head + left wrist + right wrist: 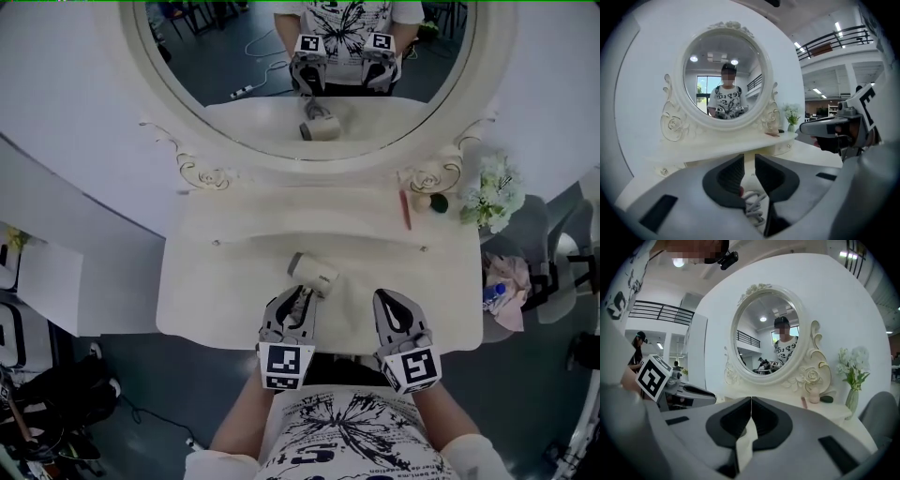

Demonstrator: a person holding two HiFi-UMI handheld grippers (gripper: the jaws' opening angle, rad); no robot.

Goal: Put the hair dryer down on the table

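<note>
The cream hair dryer (314,273) lies on the white dressing table (225,291), with its barrel pointing away to the left. My left gripper (301,299) sits just behind its handle end. In the left gripper view the jaws of the left gripper (750,171) stand a narrow gap apart, the hair dryer's (753,176) pale surface shows in that gap, and its coiled cord (752,205) lies below. The pads do not visibly press on it. My right gripper (385,299) hovers to the right over the table's front edge. Seen in its own view, the right gripper (751,414) is shut and empty.
A large oval mirror (309,56) rises behind the table. On the back shelf at the right lie a red stick (406,208), a small bottle (420,201) and a dark round thing (439,202). White flowers (492,192) stand past them.
</note>
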